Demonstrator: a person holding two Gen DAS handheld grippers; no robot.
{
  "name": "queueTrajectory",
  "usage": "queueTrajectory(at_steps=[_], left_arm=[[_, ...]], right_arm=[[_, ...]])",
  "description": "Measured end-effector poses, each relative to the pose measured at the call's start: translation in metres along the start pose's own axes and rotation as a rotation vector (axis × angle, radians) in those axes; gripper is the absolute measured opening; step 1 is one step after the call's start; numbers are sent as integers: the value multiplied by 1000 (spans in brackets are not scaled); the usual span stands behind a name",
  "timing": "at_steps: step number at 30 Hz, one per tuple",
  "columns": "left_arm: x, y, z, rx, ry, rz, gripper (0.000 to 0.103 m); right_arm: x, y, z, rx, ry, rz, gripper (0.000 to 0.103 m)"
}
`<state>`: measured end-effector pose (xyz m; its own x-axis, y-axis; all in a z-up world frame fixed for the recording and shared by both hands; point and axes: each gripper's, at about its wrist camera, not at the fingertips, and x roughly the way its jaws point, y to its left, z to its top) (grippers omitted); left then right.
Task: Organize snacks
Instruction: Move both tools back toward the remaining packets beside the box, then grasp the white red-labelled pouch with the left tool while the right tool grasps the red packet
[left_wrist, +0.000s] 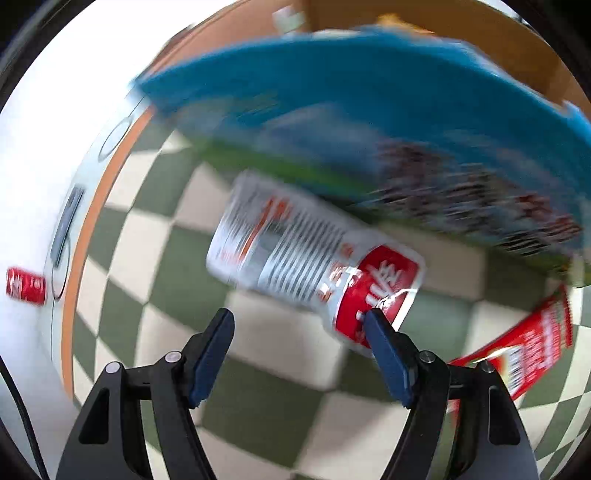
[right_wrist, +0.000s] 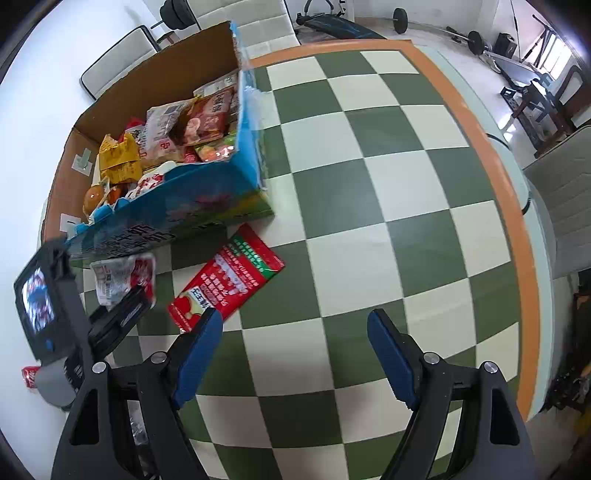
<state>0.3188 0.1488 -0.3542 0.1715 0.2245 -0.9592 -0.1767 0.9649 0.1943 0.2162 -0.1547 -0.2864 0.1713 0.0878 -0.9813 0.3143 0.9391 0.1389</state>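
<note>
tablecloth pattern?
Green and cream checks with an orange border on the tablecloth, clearest in the right wrist view.

Green-and-cream checks cover the surface (right_wrist: 369, 192), edged in an orange band (right_wrist: 513, 206). Beyond it, a pale padded chair (right_wrist: 565, 206) on the right, another (right_wrist: 118, 59) at the far left. Barbell weights (right_wrist: 400, 16) and a bench (right_wrist: 332, 24) lie on the bright white floor (right_wrist: 37, 92); daylight pours through a window (right_wrist: 557, 55) at the far right.
</note>
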Motion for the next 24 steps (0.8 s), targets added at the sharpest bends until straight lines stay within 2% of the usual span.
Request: queueTrajectory(at_steps=[3, 6, 8, 12, 14, 18, 20, 24], left_arm=[[4, 35, -10, -45, 59, 24, 73], [1, 69, -22, -129, 103, -21, 73], [-9, 81, -19, -162, 78, -48, 73], [-21, 72, 3, -109, -22, -11, 73], [-17, 67, 15, -103, -46, -19, 73], [3, 53, 32, -77, -21, 13, 74], [4, 54, 27, -55, -42, 28, 73], [3, 62, 5, -25, -13, 32, 73]], right_arm=[[7, 11, 0, 1, 11, 26, 83], [18, 26, 0, -3, 22, 61, 83], [28, 39, 2, -13, 22, 76, 83], [49, 69, 2, -38, 1, 87, 83], [58, 83, 1, -58, -23, 81, 83], [76, 108, -1, -102, -66, 29, 83], [85, 117, -3, -133, -72, -12, 83], [99, 126, -12, -211, -32, -101, 83]])
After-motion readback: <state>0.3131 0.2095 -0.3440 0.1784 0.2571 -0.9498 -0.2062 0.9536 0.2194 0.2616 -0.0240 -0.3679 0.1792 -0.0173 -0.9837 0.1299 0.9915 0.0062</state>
